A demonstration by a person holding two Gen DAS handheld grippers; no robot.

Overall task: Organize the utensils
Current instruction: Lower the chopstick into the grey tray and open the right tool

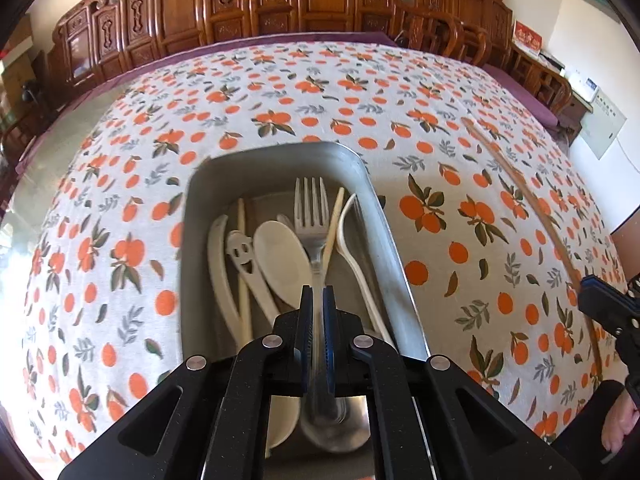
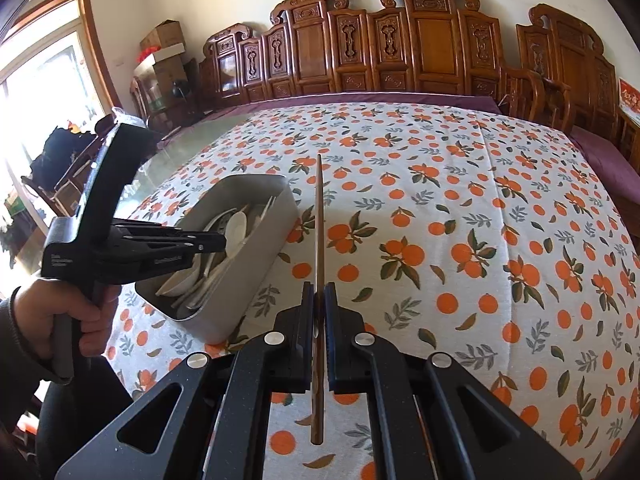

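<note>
Utensils are split between the two claws and the tray: the left claw [image 1: 317,300] is clamped on the handle of a metal fork [image 1: 311,216], tines pointing to twelve o'clock over the grey metal tray [image 1: 394,248]. The right claw [image 2: 319,298] is pinched on a dark brown chopstick [image 2: 319,216], which runs straight out toward twelve o'clock above the cloth and also sticks back toward six o'clock behind the pads

Under the fork, the tray holds a white spoon [image 1: 280,256] at about ten o'clock from the left claw, a pale slotted spoon with a smiling face [image 1: 240,250] beyond it, pale chopsticks [image 1: 334,224] and a thin white ladle-like handle [image 1: 352,248] at one o'clock

From the right wrist view the tray sits at ten o'clock of the right claw, with the person's hand [image 2: 60,312] gripping the left tool at nine o'clock

The bench is covered by an orange-printed tablecloth [image 2: 460,208], and carved wooden chairs [image 2: 400,52] line its far edge at twelve o'clock
</note>
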